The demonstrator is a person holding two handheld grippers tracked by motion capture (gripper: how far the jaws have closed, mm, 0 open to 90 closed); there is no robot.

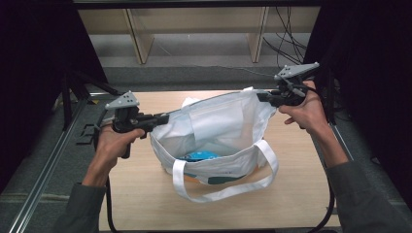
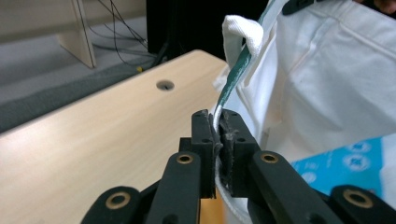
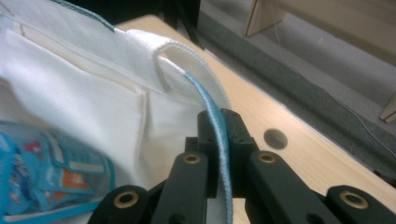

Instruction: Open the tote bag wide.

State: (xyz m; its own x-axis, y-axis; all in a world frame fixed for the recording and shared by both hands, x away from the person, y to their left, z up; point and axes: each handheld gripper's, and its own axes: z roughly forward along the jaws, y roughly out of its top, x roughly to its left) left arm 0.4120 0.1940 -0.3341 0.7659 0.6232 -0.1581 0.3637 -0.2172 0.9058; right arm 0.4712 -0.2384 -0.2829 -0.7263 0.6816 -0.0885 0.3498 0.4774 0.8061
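Note:
A white tote bag with a teal-edged rim stands open in the middle of the wooden table. My left gripper is shut on the bag's rim at its left end, the cloth pinched between the jaws. My right gripper is shut on the rim at the far right end, the blue-edged hem running between its jaws. The rim is stretched between them, holding the mouth open. A blue packet lies inside the bag. A white handle hangs over the front.
Light wooden shelf legs stand behind the table on a grey floor with loose cables. Metal rails run along the table's left side. A round hole sits in the tabletop near the far edge.

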